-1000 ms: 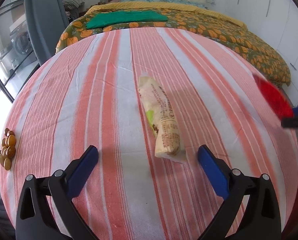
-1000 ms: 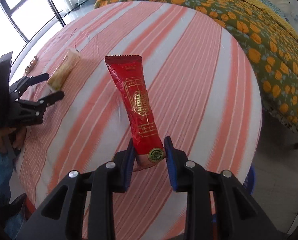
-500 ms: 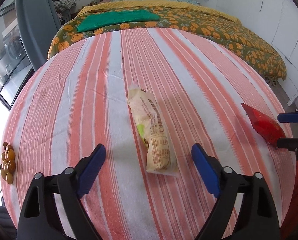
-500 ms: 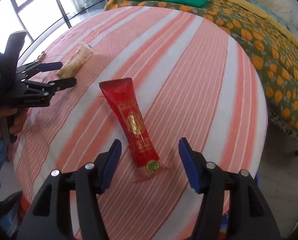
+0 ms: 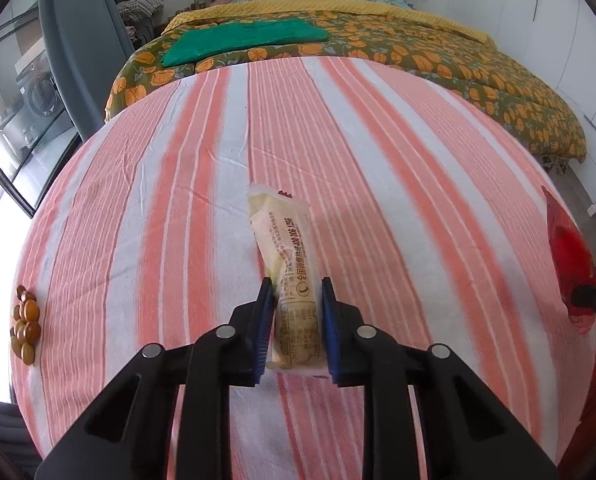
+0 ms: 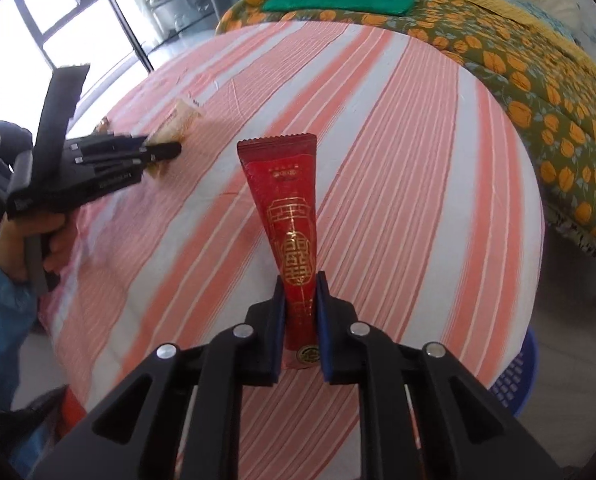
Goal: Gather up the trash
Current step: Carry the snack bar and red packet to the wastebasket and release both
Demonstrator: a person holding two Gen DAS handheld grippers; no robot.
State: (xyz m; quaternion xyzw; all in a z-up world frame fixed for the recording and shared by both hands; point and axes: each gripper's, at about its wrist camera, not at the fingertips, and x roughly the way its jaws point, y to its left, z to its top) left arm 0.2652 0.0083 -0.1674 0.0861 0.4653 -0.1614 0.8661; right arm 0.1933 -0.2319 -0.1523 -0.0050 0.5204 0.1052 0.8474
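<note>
Clearly both grippers are clamping thin snack wrappers, and both sets of jaws have just been closing onto them. The left gripper [image 5: 295, 298] is pinching the near end of the cream wrapper [image 5: 284, 248], whose far end is pointing away from the gripper along its line over the striped surface [image 5: 398, 152]. The right gripper [image 6: 300, 292] is squeezing the lower end of the red wrapper [image 6: 288, 200], which is rising from between the pads and standing clear of the cloth. Both wrappers are looking light, thin and crinkly, stiff enough to be holding their shape when gripped at one end, yet likely slick enough to be slipping if the pinch is slackening. Taking them by the flat sealed end, as both grippers are doing, seems the best hold, since the film is collapsing there into a narrow strip. A blue basket [image 6: 516, 376] is showing to the right of the right gripper, past the surface's edge; whether it is the bin, I cannot tell.
</note>
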